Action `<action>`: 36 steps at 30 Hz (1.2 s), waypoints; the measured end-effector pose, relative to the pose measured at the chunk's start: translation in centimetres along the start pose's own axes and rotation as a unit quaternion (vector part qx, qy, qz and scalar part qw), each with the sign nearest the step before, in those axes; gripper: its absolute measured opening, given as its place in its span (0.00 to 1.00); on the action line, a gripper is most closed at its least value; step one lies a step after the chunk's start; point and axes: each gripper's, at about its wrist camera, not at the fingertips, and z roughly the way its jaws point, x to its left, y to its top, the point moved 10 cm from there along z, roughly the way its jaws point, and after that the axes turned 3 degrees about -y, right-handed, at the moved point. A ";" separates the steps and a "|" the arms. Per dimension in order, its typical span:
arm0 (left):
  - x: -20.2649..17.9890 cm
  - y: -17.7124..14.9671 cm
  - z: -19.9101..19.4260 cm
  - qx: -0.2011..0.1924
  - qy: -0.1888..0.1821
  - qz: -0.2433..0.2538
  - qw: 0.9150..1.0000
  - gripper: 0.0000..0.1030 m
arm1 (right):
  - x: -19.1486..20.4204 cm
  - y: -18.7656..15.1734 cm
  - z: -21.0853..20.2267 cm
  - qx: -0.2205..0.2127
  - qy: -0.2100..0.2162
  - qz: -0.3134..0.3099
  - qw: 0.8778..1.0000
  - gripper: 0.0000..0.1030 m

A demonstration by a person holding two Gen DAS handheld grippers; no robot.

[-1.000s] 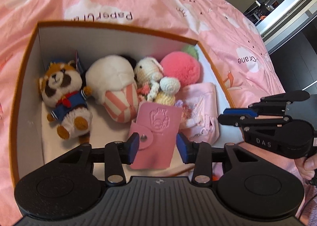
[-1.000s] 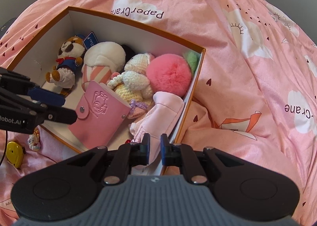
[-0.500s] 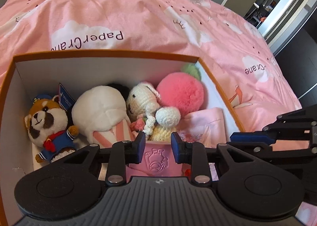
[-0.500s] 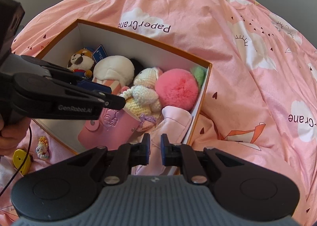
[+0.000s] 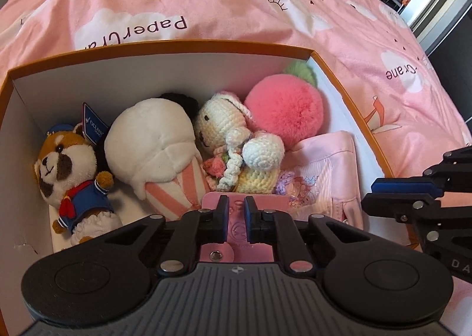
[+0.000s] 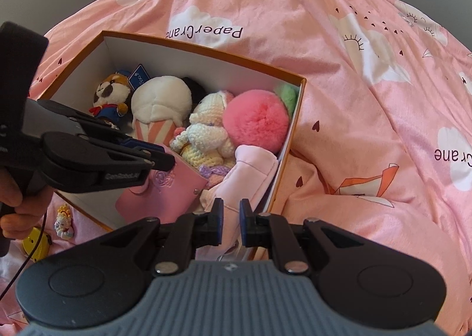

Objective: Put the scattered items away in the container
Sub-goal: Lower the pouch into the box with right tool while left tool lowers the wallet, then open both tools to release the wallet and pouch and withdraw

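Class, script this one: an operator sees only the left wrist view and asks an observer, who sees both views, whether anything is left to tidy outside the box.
Operator: My left wrist view shows only the box and what is inside. Does anything lie outside it?
Observer: Yes. A small figurine lies on the bedspread, beside the box's outer wall.
Operator: Is that all?
Observer: No. A yellow item lies on the bedspread right next to the figurine, near the picture's left edge.
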 end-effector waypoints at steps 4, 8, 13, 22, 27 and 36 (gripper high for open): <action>-0.2 0.1 -0.7 -0.004 0.000 0.003 1.000 0.14 | -0.1 -0.1 -0.5 -0.010 0.003 0.009 1.000 0.13; -0.9 0.0 -2.5 -0.023 0.003 0.020 1.000 0.16 | 0.0 -0.3 -1.7 -0.027 0.008 0.012 1.000 0.13; -2.8 -0.5 -5.8 -0.054 -0.008 0.042 0.998 0.22 | 0.5 -0.7 -3.8 -0.053 0.011 0.004 0.999 0.23; -6.9 -3.5 -10.4 -0.079 -0.027 0.118 0.990 0.32 | 2.4 -3.6 -7.1 -0.109 0.028 -0.017 0.994 0.35; -7.6 -5.9 -11.4 -0.082 -0.031 0.142 0.986 0.37 | 2.6 -6.1 -8.0 -0.130 0.023 -0.022 0.991 0.38; -8.0 -12.0 -10.1 -0.051 -0.027 0.188 0.980 0.46 | 2.5 -11.9 -5.5 -0.116 0.014 0.002 0.993 0.38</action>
